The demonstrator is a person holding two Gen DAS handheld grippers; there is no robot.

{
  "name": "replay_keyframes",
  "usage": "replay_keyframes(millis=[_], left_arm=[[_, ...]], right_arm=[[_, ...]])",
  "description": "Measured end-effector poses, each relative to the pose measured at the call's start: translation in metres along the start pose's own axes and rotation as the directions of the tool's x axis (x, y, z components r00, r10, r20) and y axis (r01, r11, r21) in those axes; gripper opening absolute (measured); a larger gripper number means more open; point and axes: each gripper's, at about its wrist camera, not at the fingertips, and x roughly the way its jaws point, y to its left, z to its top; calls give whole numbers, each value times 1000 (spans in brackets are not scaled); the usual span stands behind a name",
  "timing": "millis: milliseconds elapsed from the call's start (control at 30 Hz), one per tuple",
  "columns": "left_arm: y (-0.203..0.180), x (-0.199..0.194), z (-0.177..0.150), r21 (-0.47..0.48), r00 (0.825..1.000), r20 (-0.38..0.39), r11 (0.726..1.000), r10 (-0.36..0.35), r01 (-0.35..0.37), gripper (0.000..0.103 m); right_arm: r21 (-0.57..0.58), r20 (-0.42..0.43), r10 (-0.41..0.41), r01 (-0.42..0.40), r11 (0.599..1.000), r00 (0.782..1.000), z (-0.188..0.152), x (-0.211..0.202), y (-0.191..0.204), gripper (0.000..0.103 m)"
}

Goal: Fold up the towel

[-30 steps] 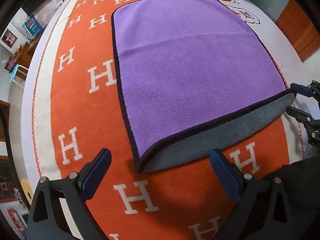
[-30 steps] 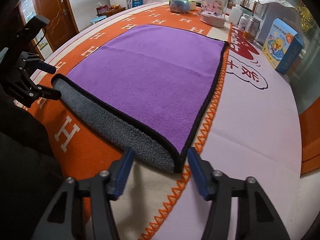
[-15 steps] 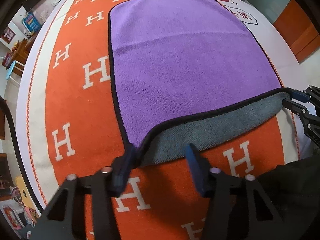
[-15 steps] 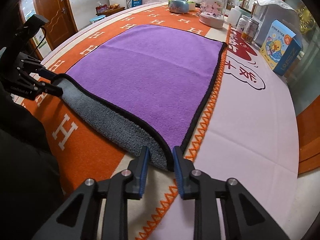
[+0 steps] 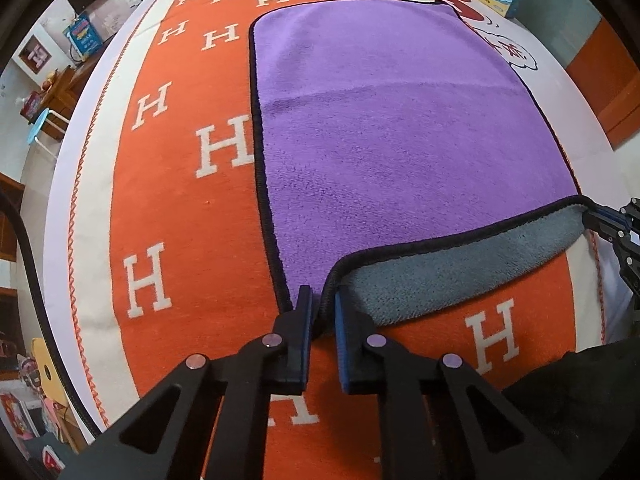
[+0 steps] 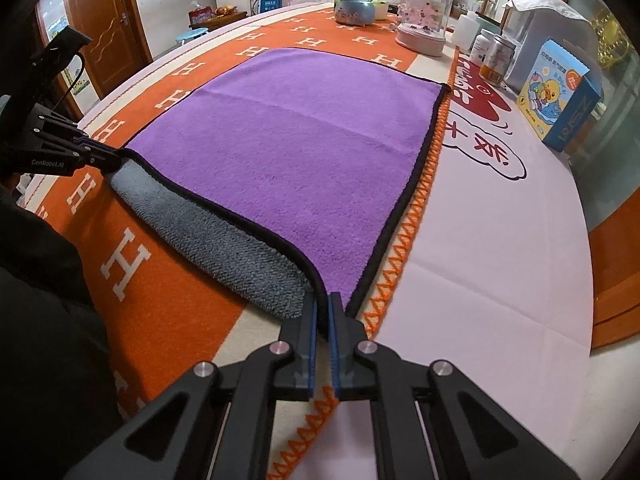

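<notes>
A purple towel (image 5: 392, 128) with a black hem and grey underside lies spread on the orange H-patterned table cover; it also shows in the right wrist view (image 6: 296, 144). My left gripper (image 5: 322, 300) is shut on the towel's near left corner. My right gripper (image 6: 323, 304) is shut on the near right corner. The near edge is lifted a little between them, showing the grey underside (image 5: 452, 276). The right gripper shows at the right edge of the left wrist view (image 5: 600, 220), and the left gripper at the left of the right wrist view (image 6: 100, 156).
A blue duck-print box (image 6: 560, 96), jars (image 6: 496, 60), a glass dome (image 6: 424, 20) and a snow globe (image 6: 356, 0) stand along the table's far and right side. The table's right edge (image 6: 588, 280) drops off near a wooden cabinet.
Both grippers moved forward onto the towel's near corners and closed on them. The near hem has risen slightly off the cover.
</notes>
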Motion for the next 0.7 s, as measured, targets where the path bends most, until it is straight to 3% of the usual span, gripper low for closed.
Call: replay_keyframes(millis=[300,700], left_arm=[[11,-8,1,-24,1000,19,1000,-18,19,8],[21,-39,25,-31,994,109,999,-27,30,7]], right_arm=[[-3,7,-8,8,1000,1000,6,-3,-4,5],[-5,67,-64,65,998,996,34,-13,-15,4]])
